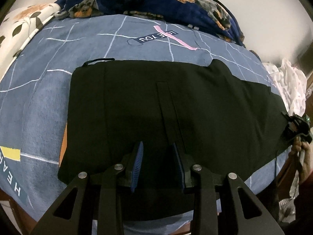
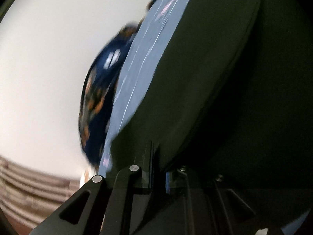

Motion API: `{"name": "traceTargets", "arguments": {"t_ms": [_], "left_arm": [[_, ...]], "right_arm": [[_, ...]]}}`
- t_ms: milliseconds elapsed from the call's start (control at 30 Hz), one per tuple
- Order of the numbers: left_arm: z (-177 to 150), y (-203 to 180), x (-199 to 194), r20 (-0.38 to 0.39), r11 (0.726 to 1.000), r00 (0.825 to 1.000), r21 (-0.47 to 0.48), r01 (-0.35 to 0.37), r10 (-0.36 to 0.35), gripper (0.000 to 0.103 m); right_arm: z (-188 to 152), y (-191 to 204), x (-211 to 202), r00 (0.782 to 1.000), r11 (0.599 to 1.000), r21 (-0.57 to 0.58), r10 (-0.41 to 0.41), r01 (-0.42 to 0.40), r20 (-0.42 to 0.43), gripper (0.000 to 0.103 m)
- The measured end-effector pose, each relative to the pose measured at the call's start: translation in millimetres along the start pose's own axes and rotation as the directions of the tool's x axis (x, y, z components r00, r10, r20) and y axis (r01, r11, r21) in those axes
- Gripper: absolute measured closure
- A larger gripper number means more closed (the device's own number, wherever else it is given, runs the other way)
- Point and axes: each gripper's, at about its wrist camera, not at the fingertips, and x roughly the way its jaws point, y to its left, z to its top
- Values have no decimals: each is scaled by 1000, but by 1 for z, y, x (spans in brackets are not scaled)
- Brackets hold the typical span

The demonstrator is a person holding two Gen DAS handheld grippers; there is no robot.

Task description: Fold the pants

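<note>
Black pants (image 1: 176, 107) lie flat across a blue bedsheet (image 1: 39, 98), waistband at the left, legs running to the right. My left gripper (image 1: 157, 146) is open and empty, low over the pants' near edge, blue pads (image 1: 138, 162) apart. My right gripper shows in the left wrist view (image 1: 297, 127) at the far right end of the pants. In the right wrist view, which is tilted and blurred, that gripper (image 2: 159, 156) is shut on the black pants fabric (image 2: 225, 98), which fills the right of the frame.
A dark blue floral blanket (image 1: 156, 0) is heaped at the far side of the bed, and shows blurred in the right wrist view (image 2: 101, 90). A white floral pillow (image 1: 23, 25) lies far left. White patterned cloth (image 1: 289, 84) sits at the right. A wooden bed frame (image 1: 11, 205) edges the near side.
</note>
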Motion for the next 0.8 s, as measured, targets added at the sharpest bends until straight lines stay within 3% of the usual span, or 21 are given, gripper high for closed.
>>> {"name": "traceTargets", "arguments": {"t_ms": [200, 367, 633, 800], "left_arm": [[0, 3, -1, -2, 999, 1000, -51, 13, -13, 70], [-2, -1, -1, 8, 999, 1000, -35, -6, 6, 70], [-2, -5, -1, 9, 1000, 1000, -3, -26, 26, 68], [-2, -6, -1, 6, 999, 1000, 18, -27, 27, 68]], "right_arm": [[64, -31, -24, 995, 999, 32, -38, 35, 87, 92], [97, -50, -34, 993, 996, 88, -15, 4, 118, 93], [100, -47, -51, 989, 996, 56, -71, 64, 131, 99], [84, -30, -80, 984, 998, 25, -57, 53, 170, 99]]}}
